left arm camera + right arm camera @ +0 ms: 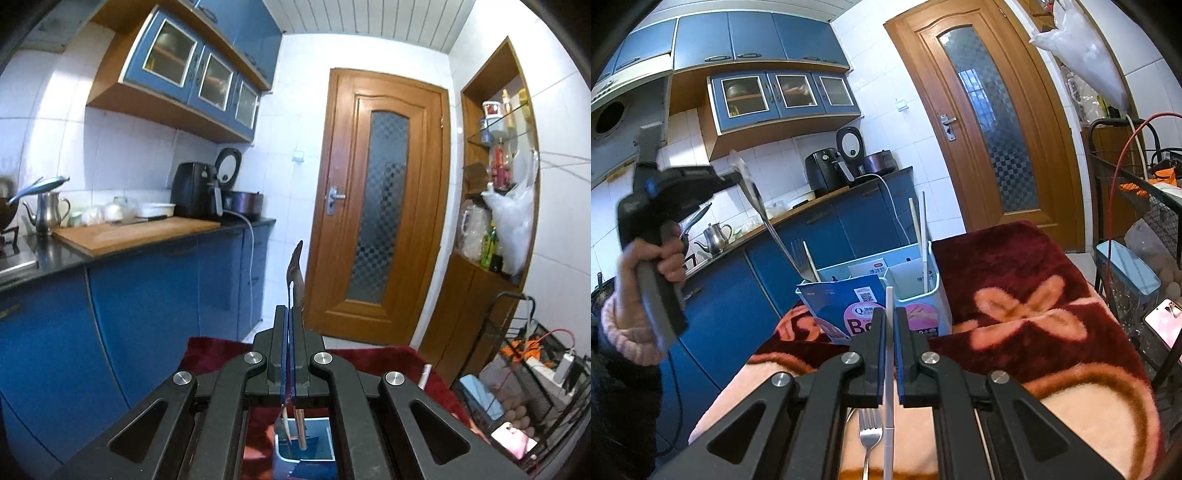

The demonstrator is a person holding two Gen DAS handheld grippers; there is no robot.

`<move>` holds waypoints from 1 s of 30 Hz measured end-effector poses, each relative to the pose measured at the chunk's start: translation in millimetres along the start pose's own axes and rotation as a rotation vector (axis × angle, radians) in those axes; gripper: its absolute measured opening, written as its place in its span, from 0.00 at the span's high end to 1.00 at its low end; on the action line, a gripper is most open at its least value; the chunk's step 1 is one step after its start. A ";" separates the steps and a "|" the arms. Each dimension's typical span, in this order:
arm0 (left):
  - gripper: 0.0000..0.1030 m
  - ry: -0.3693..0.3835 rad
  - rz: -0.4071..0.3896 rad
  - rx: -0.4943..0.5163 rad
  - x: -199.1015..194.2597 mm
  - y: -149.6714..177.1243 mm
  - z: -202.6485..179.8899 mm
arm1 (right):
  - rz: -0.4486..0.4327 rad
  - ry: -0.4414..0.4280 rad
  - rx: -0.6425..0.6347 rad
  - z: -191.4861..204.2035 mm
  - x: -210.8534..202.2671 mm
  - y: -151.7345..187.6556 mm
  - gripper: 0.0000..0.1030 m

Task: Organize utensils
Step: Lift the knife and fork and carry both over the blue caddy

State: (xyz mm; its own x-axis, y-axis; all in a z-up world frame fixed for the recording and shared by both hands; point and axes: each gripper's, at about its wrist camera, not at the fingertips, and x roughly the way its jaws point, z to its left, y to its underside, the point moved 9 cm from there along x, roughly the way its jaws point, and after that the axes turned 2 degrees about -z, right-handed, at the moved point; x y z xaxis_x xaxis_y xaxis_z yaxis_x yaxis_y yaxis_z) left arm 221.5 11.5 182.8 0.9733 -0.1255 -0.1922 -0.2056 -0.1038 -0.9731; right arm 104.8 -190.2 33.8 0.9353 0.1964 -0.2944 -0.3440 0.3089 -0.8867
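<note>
Spoon (753, 195): long metal handle, bowl blurred, slanting from upper left of the right view down into the box (923, 273).
Left gripper (733, 179): raised at left of that view, clamped on the spoon near its bowl; in its own view the jaws are pressed almost together on the spoon (296, 273), which rises at centre frame, with the box (304, 456) below at bottom centre.
Right gripper (889, 314): bottom centre, jaws narrow around a thin white chopstick (888, 369); contact not clear.
Box: blue and white, divided, on the red flowered blanket (1015, 295), just beyond the right gripper.
Fork (868, 439): one, on the blanket under the right gripper.
Count in box: two upright chopsticks (919, 236), another fork (809, 260).
Grippers: two.
</note>
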 end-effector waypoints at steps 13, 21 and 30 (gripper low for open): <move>1.00 -0.005 0.061 -0.002 27.2 52.8 7.4 | -0.046 -0.003 -0.003 0.7 1.1 -26.3 0.94; 1.00 0.026 0.112 -0.038 30.6 85.1 9.4 | -0.098 0.043 -0.047 -2.6 3.4 -55.0 0.94; 0.99 0.036 0.142 -0.060 31.4 105.7 13.6 | -0.190 0.111 -0.126 1.9 16.6 -102.5 0.95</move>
State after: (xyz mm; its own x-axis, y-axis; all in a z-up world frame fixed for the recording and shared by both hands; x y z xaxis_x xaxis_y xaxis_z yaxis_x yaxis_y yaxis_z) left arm 231.7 10.0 72.3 0.9298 -0.1788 -0.3217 -0.3479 -0.1412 -0.9269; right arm 155.4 -216.8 120.4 0.9880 0.0400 -0.1490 -0.1541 0.2104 -0.9654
